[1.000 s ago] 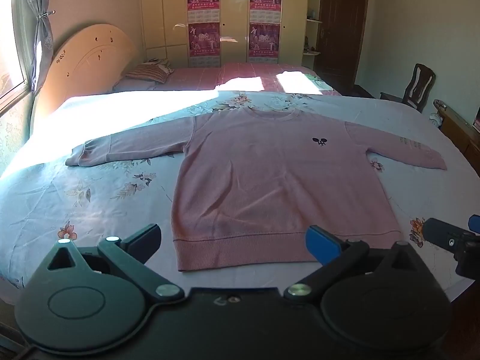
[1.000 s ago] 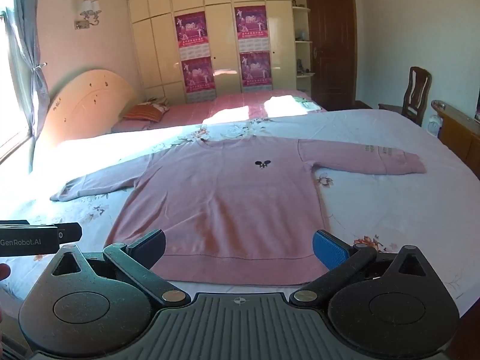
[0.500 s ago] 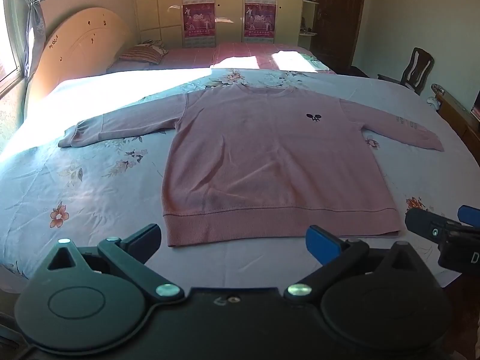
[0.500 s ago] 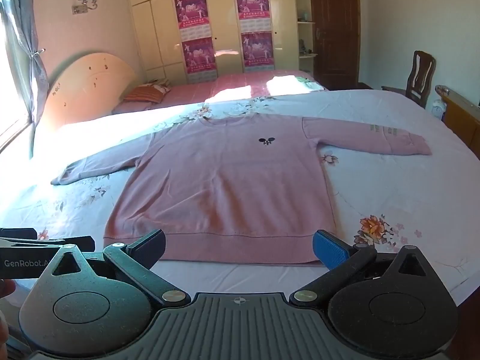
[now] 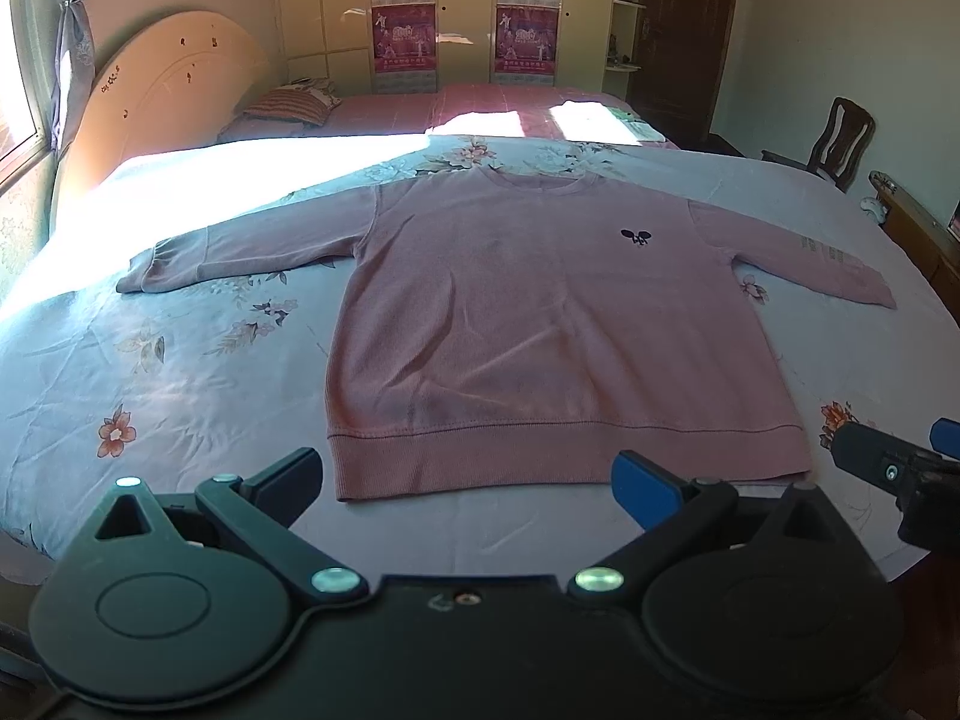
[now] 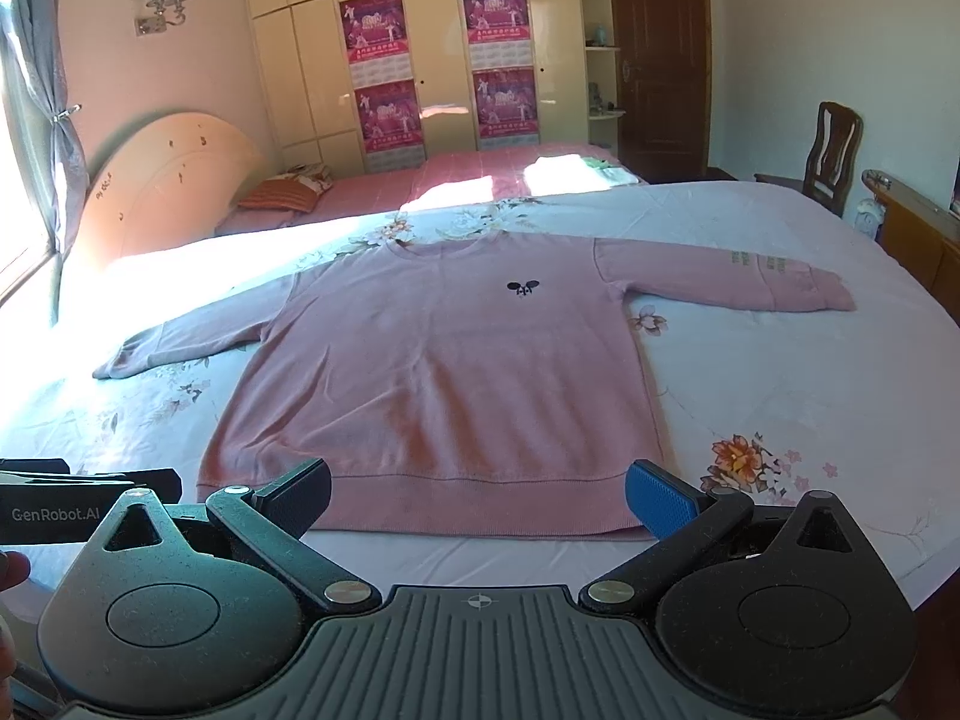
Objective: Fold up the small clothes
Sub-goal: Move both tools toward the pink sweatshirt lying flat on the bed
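A pink long-sleeved sweatshirt (image 5: 540, 330) (image 6: 444, 384) lies flat and face up on the floral bedsheet (image 5: 180, 372), both sleeves spread wide, a small black logo on its chest. My left gripper (image 5: 468, 480) hovers open just in front of the ribbed hem, nothing between its fingers. My right gripper (image 6: 480, 495) is open too, its fingers straddling the hem's near edge from above. The right gripper's tip also shows at the right edge of the left wrist view.
A second bed with a pink cover and a striped pillow (image 6: 282, 192) stands behind. A wooden chair (image 6: 831, 150) and a wooden cabinet (image 6: 918, 228) are at the right. Wardrobes with posters line the far wall. A hand (image 6: 9, 570) shows at the lower left.
Both grippers have moved forward and tilted down toward the bed, so the sweatshirt's hem now lies close to the fingertips. Both stay open.
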The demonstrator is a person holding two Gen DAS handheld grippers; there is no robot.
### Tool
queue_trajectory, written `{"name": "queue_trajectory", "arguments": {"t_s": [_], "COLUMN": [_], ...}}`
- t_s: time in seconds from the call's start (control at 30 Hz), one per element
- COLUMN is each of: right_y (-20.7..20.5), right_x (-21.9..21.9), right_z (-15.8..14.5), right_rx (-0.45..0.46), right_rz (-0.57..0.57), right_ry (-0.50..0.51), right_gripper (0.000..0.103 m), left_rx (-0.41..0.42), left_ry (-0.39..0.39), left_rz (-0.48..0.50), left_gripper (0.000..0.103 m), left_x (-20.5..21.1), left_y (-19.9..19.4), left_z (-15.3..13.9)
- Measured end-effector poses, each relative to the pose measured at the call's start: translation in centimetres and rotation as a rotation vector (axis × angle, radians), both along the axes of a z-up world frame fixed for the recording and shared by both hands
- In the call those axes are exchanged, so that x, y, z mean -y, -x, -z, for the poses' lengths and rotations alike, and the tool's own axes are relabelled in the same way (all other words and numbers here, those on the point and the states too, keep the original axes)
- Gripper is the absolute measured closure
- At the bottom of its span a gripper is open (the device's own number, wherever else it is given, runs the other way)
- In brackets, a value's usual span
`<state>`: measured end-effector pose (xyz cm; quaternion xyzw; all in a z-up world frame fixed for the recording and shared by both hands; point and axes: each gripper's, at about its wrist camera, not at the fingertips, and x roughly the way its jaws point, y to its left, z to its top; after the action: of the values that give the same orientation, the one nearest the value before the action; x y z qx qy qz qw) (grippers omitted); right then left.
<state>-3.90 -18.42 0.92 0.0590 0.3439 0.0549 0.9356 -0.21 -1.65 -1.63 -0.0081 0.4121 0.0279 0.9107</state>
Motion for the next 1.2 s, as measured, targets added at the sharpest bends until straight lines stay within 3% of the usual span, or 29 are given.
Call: {"name": "queue_trajectory", "arguments": {"t_s": [1.2], "right_y": [-0.15], "right_x": [0.51], "right_z": [0.01], "right_rx": [0.007], "right_rz": [0.023], "right_ry": [0.008], "right_gripper": [0.000], "left_rx": [0.006], "left_ry": [-0.012], "left_rz": [0.011], "left_gripper": [0.001], "left_x": [0.60], "left_y": [-0.59], "left_z": [0.09]}}
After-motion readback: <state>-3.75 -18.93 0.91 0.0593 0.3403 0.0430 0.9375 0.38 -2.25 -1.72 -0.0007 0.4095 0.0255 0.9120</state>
